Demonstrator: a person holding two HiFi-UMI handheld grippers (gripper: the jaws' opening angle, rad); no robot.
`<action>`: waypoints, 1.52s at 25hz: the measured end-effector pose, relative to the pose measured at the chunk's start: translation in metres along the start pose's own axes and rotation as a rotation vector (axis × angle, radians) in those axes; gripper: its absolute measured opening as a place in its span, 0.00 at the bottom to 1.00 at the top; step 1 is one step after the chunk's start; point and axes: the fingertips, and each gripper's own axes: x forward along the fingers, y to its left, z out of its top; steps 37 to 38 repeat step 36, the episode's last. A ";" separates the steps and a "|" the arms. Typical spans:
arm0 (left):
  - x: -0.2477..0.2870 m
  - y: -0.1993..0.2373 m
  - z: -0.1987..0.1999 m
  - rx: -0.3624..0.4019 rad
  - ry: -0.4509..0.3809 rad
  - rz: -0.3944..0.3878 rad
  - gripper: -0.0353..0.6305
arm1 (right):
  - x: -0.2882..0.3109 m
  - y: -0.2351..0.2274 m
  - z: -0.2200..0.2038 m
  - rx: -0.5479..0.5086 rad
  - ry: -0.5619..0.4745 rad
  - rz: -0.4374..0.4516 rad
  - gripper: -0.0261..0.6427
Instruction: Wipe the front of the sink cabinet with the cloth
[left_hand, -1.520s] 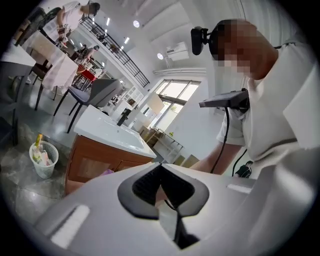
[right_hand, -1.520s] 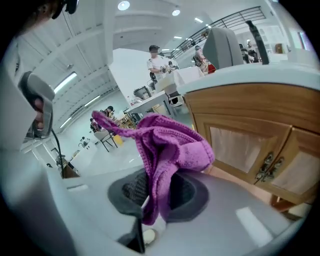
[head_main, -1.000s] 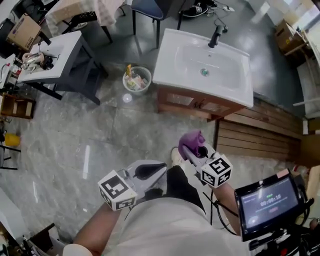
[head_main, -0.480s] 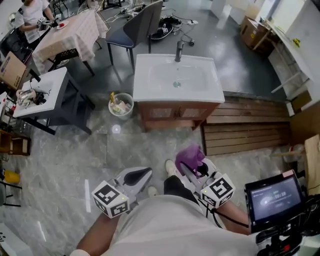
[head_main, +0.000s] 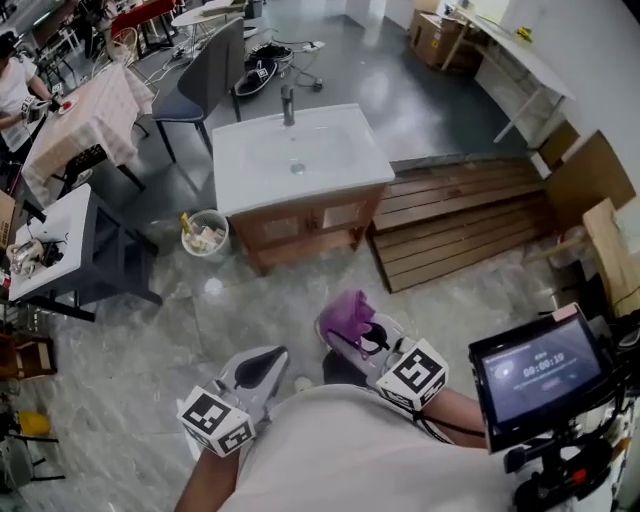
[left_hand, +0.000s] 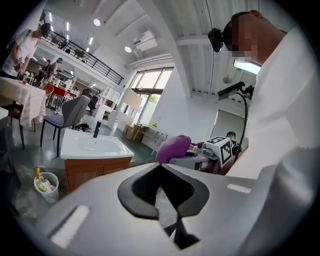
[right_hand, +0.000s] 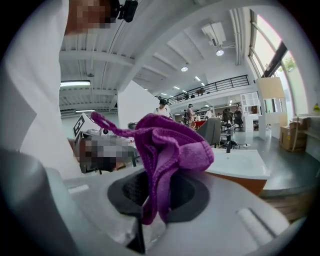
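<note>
The sink cabinet (head_main: 300, 228) is a wooden unit under a white basin (head_main: 290, 155) with a dark tap, standing on the floor well ahead of me. Its wooden front (left_hand: 95, 169) shows small in the left gripper view and its basin (right_hand: 240, 162) in the right gripper view. My right gripper (head_main: 345, 322) is shut on a purple cloth (head_main: 346, 310), which bunches up above the jaws (right_hand: 167, 152). My left gripper (head_main: 262, 368) is shut and holds nothing. Both are held close to my body, far from the cabinet.
A small bin (head_main: 204, 233) with rubbish stands left of the cabinet. Wooden slatted pallets (head_main: 455, 220) lie on the floor to its right. A white side table (head_main: 50, 250) is at the left, a chair (head_main: 205, 75) behind the sink. A screen (head_main: 530, 370) is mounted at my right.
The head view has swung, so the sink cabinet now sits further left and further away in the picture. Both grippers stay near my body, the right one still holding the cloth.
</note>
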 end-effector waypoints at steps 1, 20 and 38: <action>-0.001 -0.003 -0.001 0.007 0.003 -0.007 0.06 | -0.001 0.004 0.001 -0.003 0.000 0.003 0.15; -0.038 -0.001 -0.006 -0.018 -0.028 0.028 0.06 | 0.022 0.054 0.016 -0.065 0.007 0.124 0.15; -0.037 -0.016 -0.011 -0.019 -0.029 0.007 0.06 | 0.010 0.064 0.018 -0.084 0.007 0.124 0.15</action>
